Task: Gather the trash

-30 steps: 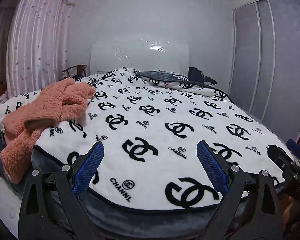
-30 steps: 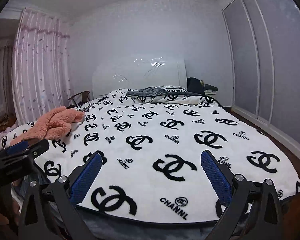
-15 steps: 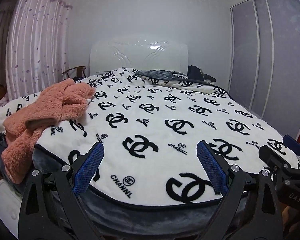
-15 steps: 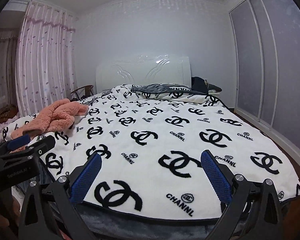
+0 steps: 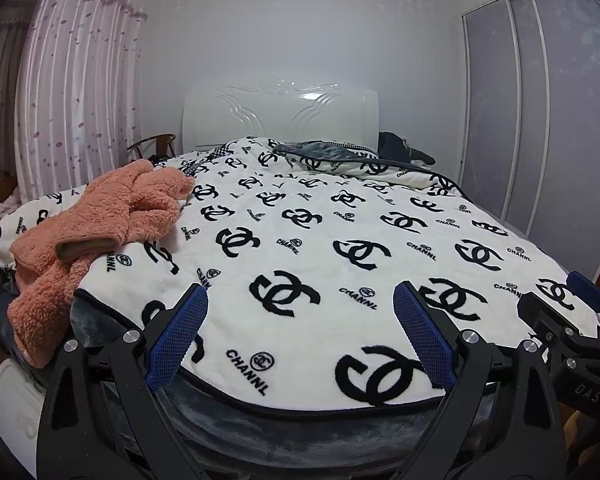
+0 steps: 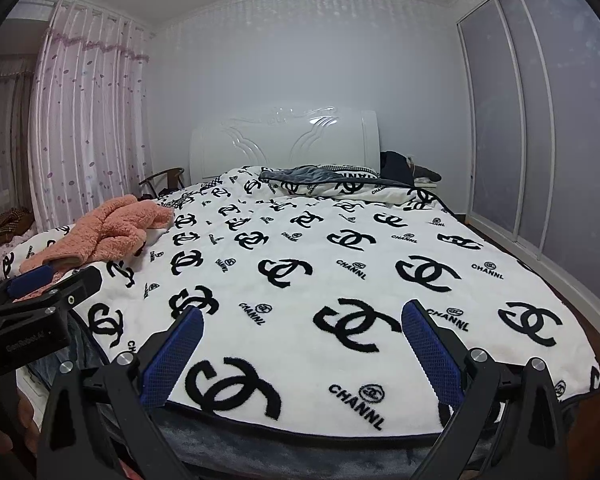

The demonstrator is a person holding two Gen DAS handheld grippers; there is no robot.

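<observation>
Hovering at bed foot, left tool and right tool spread wide, empty, no trash discernible on blanket.

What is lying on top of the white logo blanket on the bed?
On the blanket: a pink fleece garment at its left edge and dark clothes by the headboard. Anything beneath the garment is covered; no trash shows.
</observation>
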